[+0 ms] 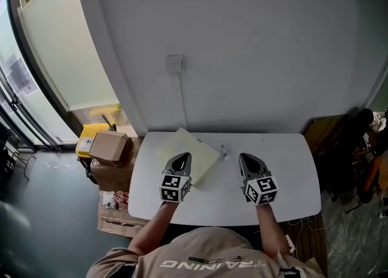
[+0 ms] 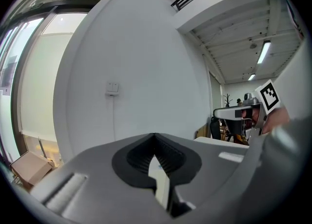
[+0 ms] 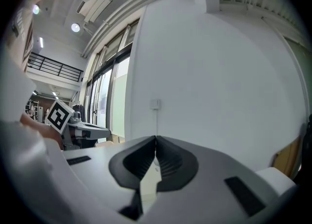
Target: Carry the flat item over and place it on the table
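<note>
Left claw point(image 1: 180, 159) closed, empty | right claw point(image 1: 249, 159) closed, empty | yellow pad point(image 1: 189, 149) flat on tabletop point(image 1: 288, 171), far left | placing looks done

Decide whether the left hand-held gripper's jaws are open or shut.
Shut. In the left gripper view, the left hand-held gripper shows both jaws meeting at the tips, with nothing between them.
</note>
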Action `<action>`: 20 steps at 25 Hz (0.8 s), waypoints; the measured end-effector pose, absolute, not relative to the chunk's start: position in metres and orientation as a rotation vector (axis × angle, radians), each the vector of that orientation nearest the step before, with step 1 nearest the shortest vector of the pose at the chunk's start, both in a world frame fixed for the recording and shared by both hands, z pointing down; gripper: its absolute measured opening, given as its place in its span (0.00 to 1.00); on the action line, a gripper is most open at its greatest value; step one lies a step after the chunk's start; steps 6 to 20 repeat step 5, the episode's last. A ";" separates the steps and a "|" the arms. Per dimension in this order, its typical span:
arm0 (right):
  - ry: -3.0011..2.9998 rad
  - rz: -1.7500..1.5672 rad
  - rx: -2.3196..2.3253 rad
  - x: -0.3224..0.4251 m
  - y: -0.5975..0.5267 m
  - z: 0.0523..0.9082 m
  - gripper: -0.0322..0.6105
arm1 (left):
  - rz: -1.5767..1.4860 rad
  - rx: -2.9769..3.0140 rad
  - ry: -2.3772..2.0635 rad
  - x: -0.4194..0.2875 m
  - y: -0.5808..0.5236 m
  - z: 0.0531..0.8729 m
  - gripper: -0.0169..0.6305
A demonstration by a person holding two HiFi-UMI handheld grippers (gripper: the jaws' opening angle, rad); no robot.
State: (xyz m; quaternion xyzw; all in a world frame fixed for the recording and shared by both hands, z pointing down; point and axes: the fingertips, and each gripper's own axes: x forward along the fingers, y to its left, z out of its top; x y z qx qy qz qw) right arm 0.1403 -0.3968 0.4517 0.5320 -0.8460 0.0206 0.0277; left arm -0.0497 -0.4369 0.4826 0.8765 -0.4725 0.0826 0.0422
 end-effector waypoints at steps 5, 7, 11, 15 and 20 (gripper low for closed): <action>-2.592 0.075 1.664 0.154 -0.401 0.454 0.06 | 0.264 2.701 -1.424 -0.035 -0.437 0.488 0.03; -2.592 0.075 1.664 0.154 -0.401 0.454 0.06 | 0.264 2.701 -1.424 -0.035 -0.437 0.488 0.03; -2.592 0.075 1.664 0.154 -0.401 0.454 0.06 | 0.264 2.701 -1.424 -0.035 -0.437 0.488 0.03; -2.592 0.075 1.664 0.154 -0.401 0.454 0.06 | 0.264 2.701 -1.424 -0.035 -0.437 0.488 0.03; -2.592 0.075 1.664 0.154 -0.401 0.454 0.06 | 0.264 2.701 -1.424 -0.035 -0.437 0.488 0.03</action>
